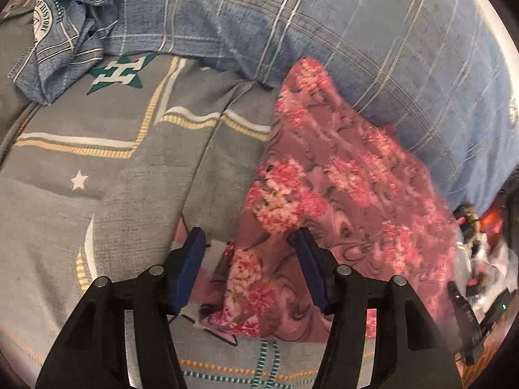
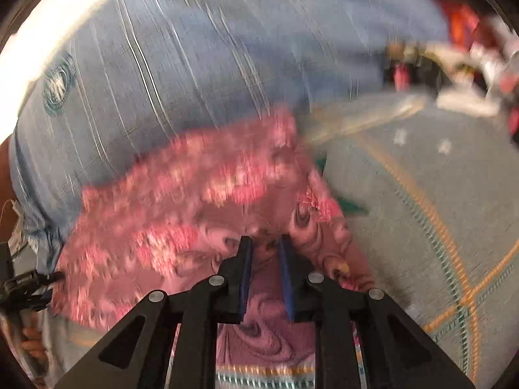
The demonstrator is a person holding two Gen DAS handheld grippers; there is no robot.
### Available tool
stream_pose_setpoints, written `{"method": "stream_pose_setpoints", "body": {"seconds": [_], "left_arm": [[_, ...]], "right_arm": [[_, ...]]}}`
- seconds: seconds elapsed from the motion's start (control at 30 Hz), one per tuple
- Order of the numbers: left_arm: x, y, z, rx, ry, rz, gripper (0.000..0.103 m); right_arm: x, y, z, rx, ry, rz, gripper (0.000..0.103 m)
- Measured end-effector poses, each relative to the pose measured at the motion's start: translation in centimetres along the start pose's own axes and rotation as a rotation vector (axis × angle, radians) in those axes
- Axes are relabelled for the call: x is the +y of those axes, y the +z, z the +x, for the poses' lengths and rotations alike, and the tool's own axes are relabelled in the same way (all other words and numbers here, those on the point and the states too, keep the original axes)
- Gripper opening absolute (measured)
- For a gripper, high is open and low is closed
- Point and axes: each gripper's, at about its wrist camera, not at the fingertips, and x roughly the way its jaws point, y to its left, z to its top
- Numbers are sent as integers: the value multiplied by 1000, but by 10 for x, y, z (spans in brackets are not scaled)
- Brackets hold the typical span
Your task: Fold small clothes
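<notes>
A small pink floral garment [image 1: 340, 188] lies on the grey patterned bedsheet [image 1: 113, 168], its far end against a blue plaid quilt [image 1: 356, 32]. My left gripper [image 1: 251, 238] is open just above the garment's near left corner, one finger over the sheet, the other over the cloth. In the blurred right wrist view the same garment [image 2: 181, 214] fills the middle. My right gripper [image 2: 264, 241] has its jaws narrowly apart with a fold of the pink cloth between them; whether they pinch it is unclear.
A crumpled blue plaid piece with a round badge [image 1: 55, 39] lies at the far left. Cluttered dark and red items [image 1: 480, 259] sit off the bed's right side. The bare sheet [image 2: 421, 210] stretches right of the garment. The other hand-held gripper [image 2: 22, 288] shows at the left edge.
</notes>
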Motion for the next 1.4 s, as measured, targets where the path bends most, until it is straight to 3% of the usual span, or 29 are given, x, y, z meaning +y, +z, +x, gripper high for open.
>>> {"method": "stream_pose_setpoints", "body": {"seconds": [0.13,0.2,0.27,0.33,0.4,0.43,0.57,0.77,1.03,1.13,1.23,1.27,1.3,1.4], "left_arm": [[14,5,-21,-51,-125,-74,57],[13,5,-20,-53,-63,-51,57],[11,4,-7,-4,-2,-26,57],[14,3,4,40,-1,-30,57],[17,4,-4,26,-33,-46,57],[22,6,-8,19,-68,-64,57],[43,13,-15,8,-94,-136,57],[61,17,-23,4,-94,-171,57],[85,26,-37,-41,-58,-198,57],[94,29,-39,-47,-63,-231,57],[101,31,-40,-46,-79,-260,57],[102,31,-40,-45,-84,-266,57],[102,31,-40,-44,-88,-268,57],[97,31,-40,-40,-123,-256,57]], "right_arm": [[9,9,-27,-68,39,-7,22],[4,7,-23,-47,14,-17,34],[1,2,0,44,-13,-14,37],[8,0,-7,-2,-38,-51,36],[25,1,-13,12,-70,-69,39],[33,0,-17,2,-42,-80,39],[103,-22,-23,23,97,-262,44],[233,-97,-6,126,264,-635,46],[319,-140,30,121,242,-870,63],[336,-149,37,67,233,-919,66],[346,-147,47,34,199,-914,63],[347,-144,48,36,204,-899,50],[348,-140,51,44,209,-882,17],[339,-128,47,17,225,-820,12]]}}
